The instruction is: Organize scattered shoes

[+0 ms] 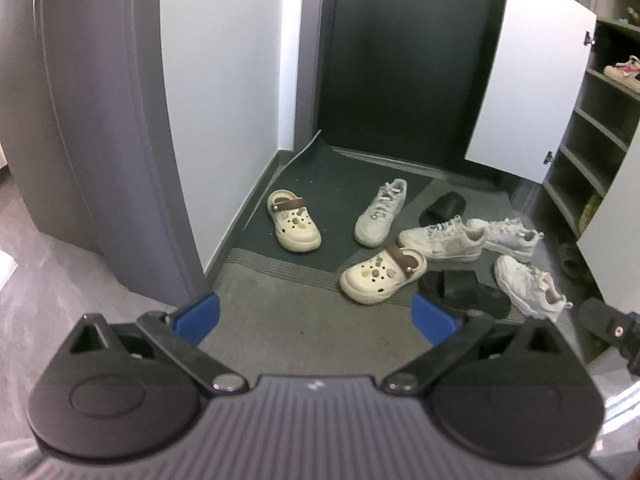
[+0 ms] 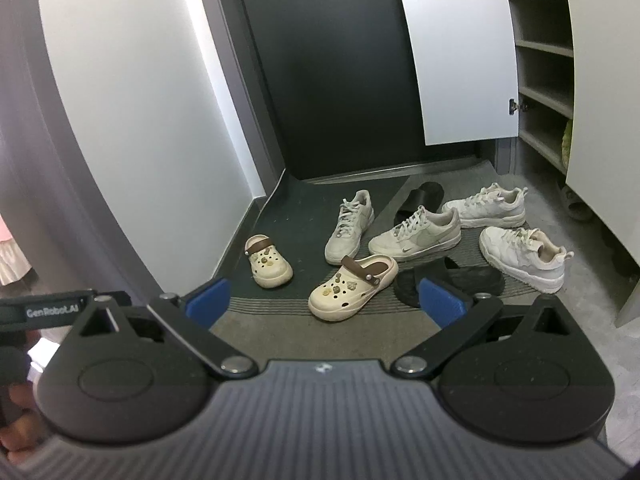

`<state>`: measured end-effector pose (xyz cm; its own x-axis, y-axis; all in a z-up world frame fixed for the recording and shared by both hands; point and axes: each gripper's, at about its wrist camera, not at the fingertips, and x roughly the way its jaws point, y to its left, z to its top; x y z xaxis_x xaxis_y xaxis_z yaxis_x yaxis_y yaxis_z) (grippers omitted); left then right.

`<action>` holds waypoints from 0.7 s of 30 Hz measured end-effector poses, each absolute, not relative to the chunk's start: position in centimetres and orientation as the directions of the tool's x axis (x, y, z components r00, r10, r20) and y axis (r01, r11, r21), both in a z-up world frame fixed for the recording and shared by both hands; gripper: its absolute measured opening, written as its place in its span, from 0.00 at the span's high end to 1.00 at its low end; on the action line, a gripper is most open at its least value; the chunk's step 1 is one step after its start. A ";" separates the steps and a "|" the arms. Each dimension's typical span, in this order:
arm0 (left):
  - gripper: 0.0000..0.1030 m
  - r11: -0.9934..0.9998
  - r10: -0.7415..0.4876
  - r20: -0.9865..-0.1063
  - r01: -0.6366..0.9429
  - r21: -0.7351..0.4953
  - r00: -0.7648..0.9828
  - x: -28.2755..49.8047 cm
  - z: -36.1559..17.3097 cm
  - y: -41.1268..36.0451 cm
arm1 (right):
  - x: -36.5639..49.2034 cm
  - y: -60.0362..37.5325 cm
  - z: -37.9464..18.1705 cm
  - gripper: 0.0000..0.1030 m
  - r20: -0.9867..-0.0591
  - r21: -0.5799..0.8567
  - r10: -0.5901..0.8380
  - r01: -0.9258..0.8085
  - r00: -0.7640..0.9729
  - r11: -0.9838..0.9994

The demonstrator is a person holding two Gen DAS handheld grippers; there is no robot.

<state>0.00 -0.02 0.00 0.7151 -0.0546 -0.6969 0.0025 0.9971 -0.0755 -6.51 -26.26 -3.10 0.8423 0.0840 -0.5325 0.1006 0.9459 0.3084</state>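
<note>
Shoes lie scattered on a dark entry mat [image 1: 320, 172] ahead. Two cream clogs with brown straps: one far left [image 1: 294, 220] [image 2: 267, 262], one nearer [image 1: 382, 274] [image 2: 352, 288]. A grey-white sneaker [image 1: 380, 214] [image 2: 349, 227] points away; another [image 1: 442, 238] [image 2: 416, 234] lies sideways. Two white sneakers [image 1: 506, 234] [image 1: 530, 284] [image 2: 486, 206] [image 2: 522, 254] sit right. Black slides [image 1: 466, 288] [image 1: 442, 208] [image 2: 452, 278] [image 2: 420, 198] lie among them. My left gripper [image 1: 316, 316] and right gripper [image 2: 326, 300] hover open, short of the shoes, holding nothing.
An open shoe cabinet [image 1: 592, 152] [image 2: 540, 92] with grey shelves stands right, its white door [image 1: 528, 76] [image 2: 460, 48] swung out. A pink-trimmed shoe [image 1: 624, 70] rests on a shelf. A dark door [image 2: 332, 64] closes the back; a white wall [image 1: 228, 80] bounds the left.
</note>
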 end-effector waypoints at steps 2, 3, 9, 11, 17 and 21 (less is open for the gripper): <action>0.00 0.998 -0.051 -0.693 0.013 -0.061 0.719 0.0 -0.1 -0.2 | -6.5 -26.5 -3.2 0.00 -0.536 0.314 0.085 0.105 0.840 0.944; 0.00 0.998 -0.050 -0.691 0.018 -0.053 0.721 0.0 -0.1 -0.3 | -6.5 -26.8 -3.3 0.00 -0.538 0.317 0.086 0.107 0.839 0.942; 0.00 0.999 -0.042 -0.679 0.047 -0.011 0.733 0.0 -0.3 -1.0 | -7.4 -28.2 -3.0 0.00 -0.517 0.318 0.063 0.123 0.854 0.940; 0.00 0.999 -0.046 -0.674 0.052 -0.010 0.737 -0.7 -0.7 -1.4 | -8.2 -28.2 -3.1 0.00 -0.509 0.316 0.057 0.124 0.859 0.941; 0.00 0.998 -0.057 -0.668 0.055 -0.023 0.742 -1.4 -1.0 -1.4 | -9.2 -28.0 -3.6 0.00 -0.506 0.317 0.051 0.131 0.861 0.939; 0.00 0.998 -0.063 -0.670 0.060 -0.028 0.740 -1.8 -1.0 -1.1 | -9.0 -28.2 -3.6 0.00 -0.511 0.320 0.056 0.129 0.858 0.939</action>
<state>-1.80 -1.09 -1.04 0.7398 -0.0633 -0.6699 0.0600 0.9978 -0.0280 -9.04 -28.21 -3.55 0.8577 0.0564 -0.5110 0.1286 0.9388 0.3195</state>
